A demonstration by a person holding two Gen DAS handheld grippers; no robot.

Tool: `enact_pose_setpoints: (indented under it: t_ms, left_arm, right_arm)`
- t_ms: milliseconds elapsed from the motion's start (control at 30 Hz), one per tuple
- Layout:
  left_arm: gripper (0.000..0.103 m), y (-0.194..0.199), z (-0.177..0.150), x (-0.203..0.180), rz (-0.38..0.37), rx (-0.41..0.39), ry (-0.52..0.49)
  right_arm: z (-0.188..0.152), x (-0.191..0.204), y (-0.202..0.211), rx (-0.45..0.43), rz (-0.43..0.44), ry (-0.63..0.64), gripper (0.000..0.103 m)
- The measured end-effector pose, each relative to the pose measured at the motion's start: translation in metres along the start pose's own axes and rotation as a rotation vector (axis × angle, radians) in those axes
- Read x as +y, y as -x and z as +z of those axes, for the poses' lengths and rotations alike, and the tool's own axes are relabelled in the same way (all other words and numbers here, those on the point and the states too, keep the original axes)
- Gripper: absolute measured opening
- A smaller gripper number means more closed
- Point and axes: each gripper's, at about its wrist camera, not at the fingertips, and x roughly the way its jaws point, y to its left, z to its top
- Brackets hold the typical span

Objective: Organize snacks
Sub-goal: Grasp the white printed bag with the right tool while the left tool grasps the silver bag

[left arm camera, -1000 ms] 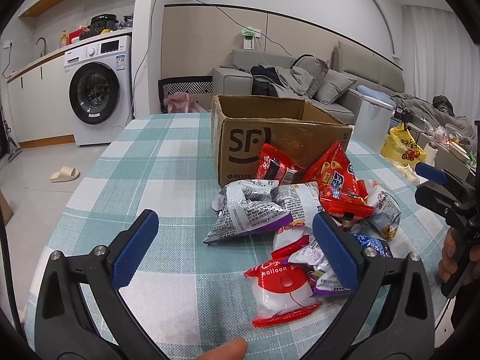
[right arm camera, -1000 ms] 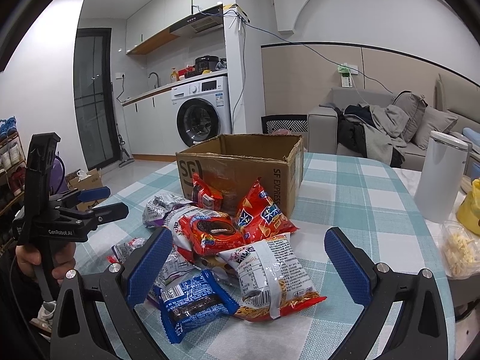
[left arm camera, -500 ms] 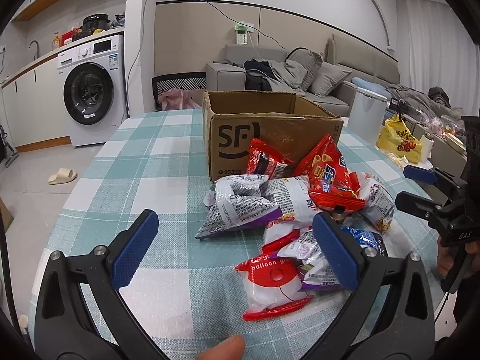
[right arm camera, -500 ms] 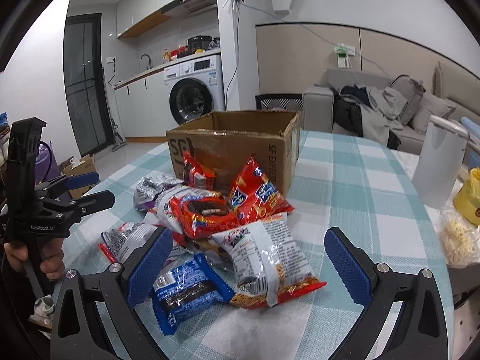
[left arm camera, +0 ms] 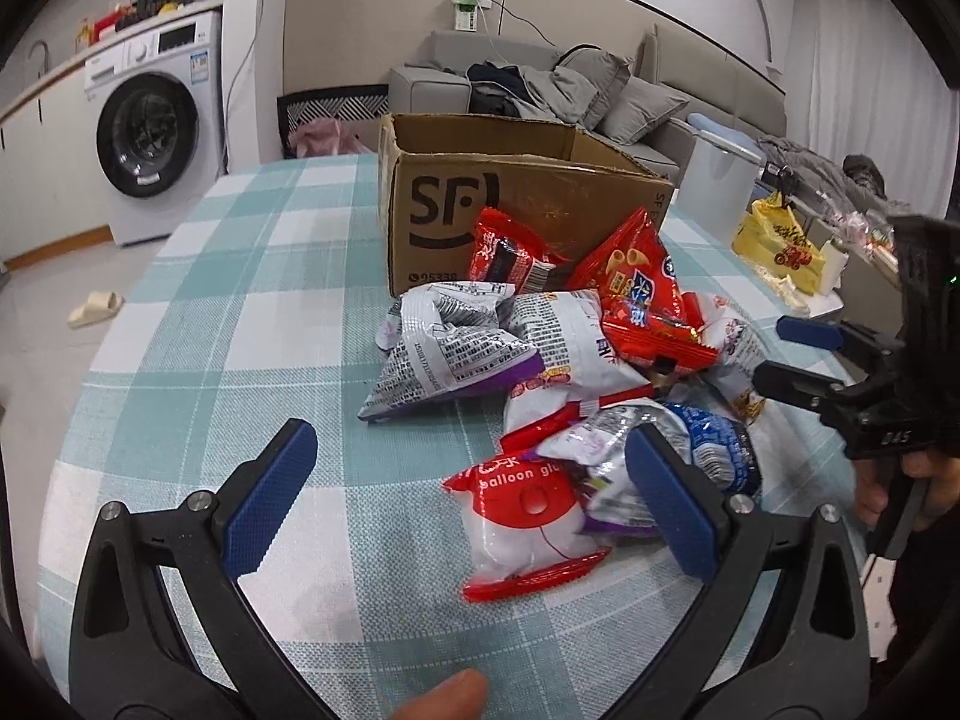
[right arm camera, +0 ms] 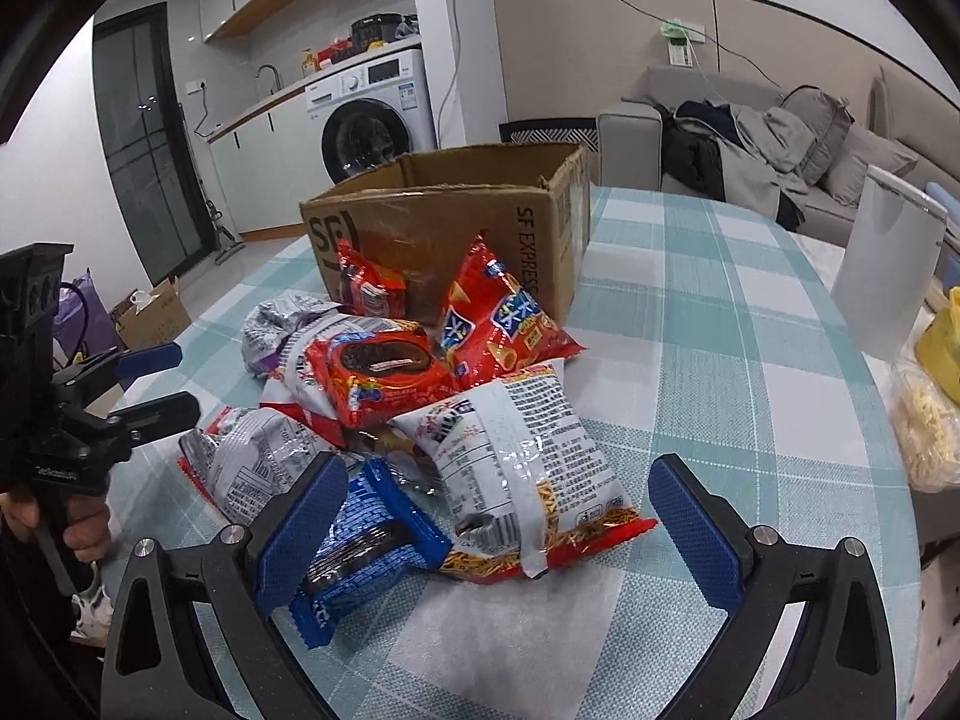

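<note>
1. The left gripper [left arm camera: 468, 492] is wide open and holds nothing. It hangs over the table [left arm camera: 240, 276], which has a blue-green and white checked cloth.
2. The right gripper [right arm camera: 498, 519] is wide open too, with nothing in it.
3. The pile of snacks [left arm camera: 558, 372] lies just ahead of both grippers. A white and red bag [left arm camera: 528, 516] sits between the left gripper's fingers. A blue packet [right arm camera: 360, 540] touches the right gripper's left finger.
4. Behind the pile stands an open cardboard box [left arm camera: 510, 204]. 2 red bags lean on it.
5. Far ahead are a washing machine [left arm camera: 156, 126] and a grey sofa [left arm camera: 576, 90] with clothes on it.
</note>
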Motion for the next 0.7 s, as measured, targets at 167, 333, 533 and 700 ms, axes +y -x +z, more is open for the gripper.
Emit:
enact_pose_setpoints:
  t_ms: [167, 333, 533, 700]
  left_arm:
    - [0.102, 0.000, 0.001, -0.006, -0.032, 0.013, -0.013]
    - [0.102, -0.005, -0.001, -0.018, -0.054, 0.038, -0.050]
    - [0.102, -0.016, 0.002, -0.031, -0.086, 0.069, -0.079]
    - [0.098, -0.025, 0.004, -0.041, -0.113, 0.088, -0.107]
  right_arm:
    - [0.004, -0.010, -0.009, 0.035, -0.005, -0.036, 0.102]
    - [0.006, -0.019, -0.023, 0.082, 0.007, -0.075, 0.101]
    - [0.005, -0.020, -0.031, 0.107, 0.049, -0.095, 0.090]
    - [0.001, -0.014, -0.028, 0.104, 0.091, -0.083, 0.086]
